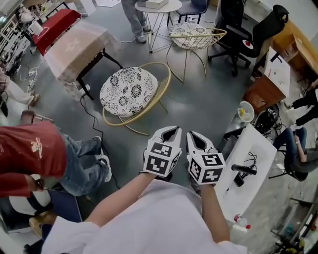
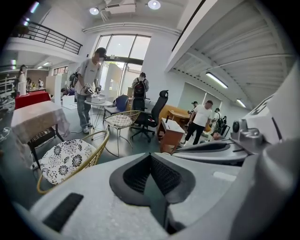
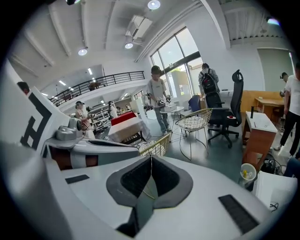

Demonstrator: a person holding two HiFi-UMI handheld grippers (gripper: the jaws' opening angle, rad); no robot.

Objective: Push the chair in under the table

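Observation:
The chair [image 1: 128,92], a gold wire frame with a black-and-white floral cushion, stands on the grey floor ahead of me and a little to the left. It is beside the table [image 1: 79,47] covered with a beige cloth, and not under it. My left gripper [image 1: 170,130] and right gripper [image 1: 195,135] are held side by side, both shut and holding nothing, short of the chair and not touching it. The left gripper view has the chair [image 2: 65,159] at lower left and the table [image 2: 35,117] behind it. In the right gripper view only the chair's gold rim [image 3: 157,146] peeks over the shut jaws.
A second wire chair [image 1: 195,35] and a small white round table [image 1: 159,7] stand farther back, with black office chairs [image 1: 238,34] to the right. A white table [image 1: 248,163] is close at my right. A seated person in red [image 1: 30,158] is at my left.

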